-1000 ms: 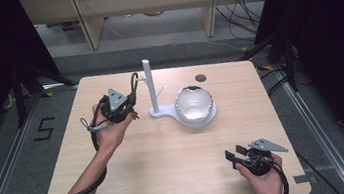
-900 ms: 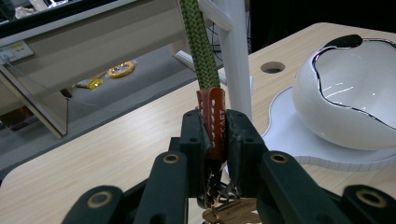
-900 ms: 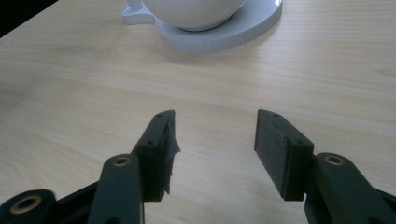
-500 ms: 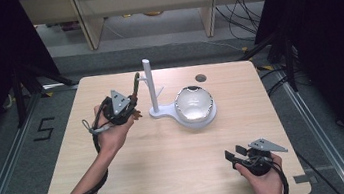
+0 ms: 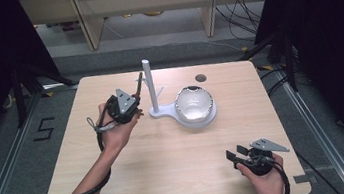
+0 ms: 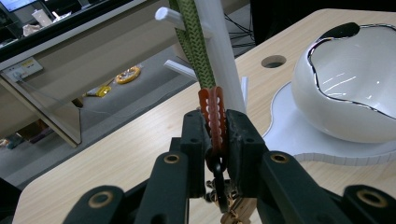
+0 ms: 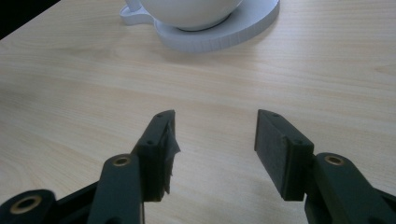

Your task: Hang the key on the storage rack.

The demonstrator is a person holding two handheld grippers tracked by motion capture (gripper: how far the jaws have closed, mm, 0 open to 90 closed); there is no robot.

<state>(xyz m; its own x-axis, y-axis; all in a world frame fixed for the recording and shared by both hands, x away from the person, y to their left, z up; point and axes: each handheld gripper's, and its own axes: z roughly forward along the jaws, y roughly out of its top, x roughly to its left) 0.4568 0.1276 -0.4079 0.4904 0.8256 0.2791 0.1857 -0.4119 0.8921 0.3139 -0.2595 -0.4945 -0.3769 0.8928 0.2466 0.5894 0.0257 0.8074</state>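
The left gripper [image 6: 215, 140] squeezes its two black jaws tight on the orange clip [image 6: 213, 112] of a green cord [image 6: 194, 42], with small keys hanging just under the jaws. The cord sticks up past the jaws and leans right by the white post [image 6: 219, 51], beside its little pegs [image 6: 173, 16]. It looks held high like this so the cord can be hooked on a peg. The white bowl [image 6: 355, 93] sits to the side of the jaws on its flat stand. The right gripper [image 7: 215, 135] rests far off, wide open and holding nothing, likely just waiting.
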